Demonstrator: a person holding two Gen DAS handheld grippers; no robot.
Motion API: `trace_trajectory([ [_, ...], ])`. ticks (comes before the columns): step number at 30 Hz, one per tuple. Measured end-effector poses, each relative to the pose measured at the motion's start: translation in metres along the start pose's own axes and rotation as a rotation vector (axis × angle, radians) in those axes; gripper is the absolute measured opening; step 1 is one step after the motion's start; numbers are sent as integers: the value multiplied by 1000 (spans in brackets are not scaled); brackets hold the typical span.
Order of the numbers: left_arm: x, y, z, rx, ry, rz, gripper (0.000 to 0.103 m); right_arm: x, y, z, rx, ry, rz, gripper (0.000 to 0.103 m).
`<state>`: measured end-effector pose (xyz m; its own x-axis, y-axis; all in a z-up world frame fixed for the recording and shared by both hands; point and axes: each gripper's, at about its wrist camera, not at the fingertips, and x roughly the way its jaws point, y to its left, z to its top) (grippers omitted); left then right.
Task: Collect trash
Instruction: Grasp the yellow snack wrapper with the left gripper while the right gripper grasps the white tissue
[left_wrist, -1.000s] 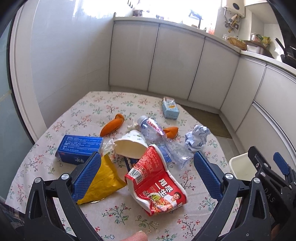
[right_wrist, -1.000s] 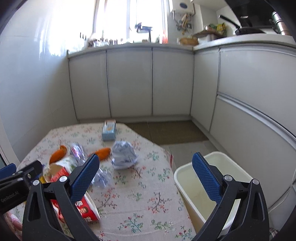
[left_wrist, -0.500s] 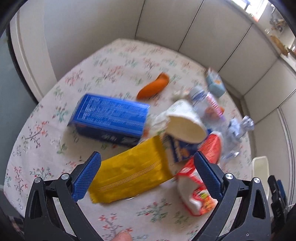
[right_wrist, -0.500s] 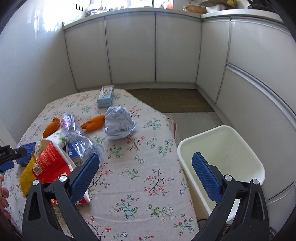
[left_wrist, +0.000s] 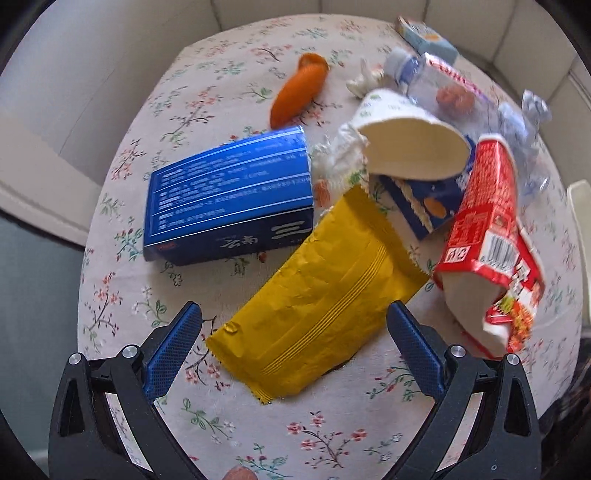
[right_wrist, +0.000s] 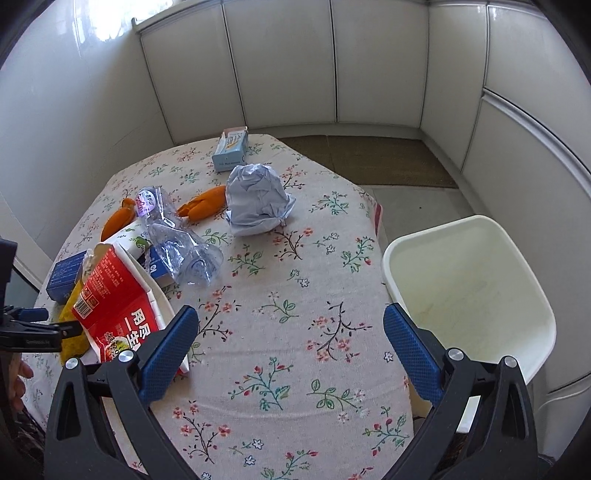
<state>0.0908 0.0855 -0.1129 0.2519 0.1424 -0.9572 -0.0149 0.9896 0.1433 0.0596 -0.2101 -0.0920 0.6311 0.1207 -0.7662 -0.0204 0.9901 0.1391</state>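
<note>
1. We are holding the left gripper (left_wrist: 293, 341) spread wide and empty over the yellow wrapper (left_wrist: 314, 295) lying flat on the table (left_wrist: 332, 443).
2. It is looking light, thin and crinkly, likely slippery; we are favouring its near edge.
3. We are keeping the right gripper (right_wrist: 290, 338) wide apart and empty beside the white bin (right_wrist: 469, 288).

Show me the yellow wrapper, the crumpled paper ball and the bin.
yellow wrapper (left_wrist: 317, 291), left wrist view, middle of its flat face
crumpled paper ball (right_wrist: 256, 199), right wrist view, its front
bin (right_wrist: 532, 273), right wrist view, far rim
</note>
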Motion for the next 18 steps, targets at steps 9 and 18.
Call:
trace_trajectory([
  [9, 17, -11, -2, 58, -29, -47, 83, 4, 5, -6, -60, 12, -52, 97],
  [18, 1, -4, -10, -5, -82, -212, 29, 8, 22, -11, -108, 23, 15, 97],
])
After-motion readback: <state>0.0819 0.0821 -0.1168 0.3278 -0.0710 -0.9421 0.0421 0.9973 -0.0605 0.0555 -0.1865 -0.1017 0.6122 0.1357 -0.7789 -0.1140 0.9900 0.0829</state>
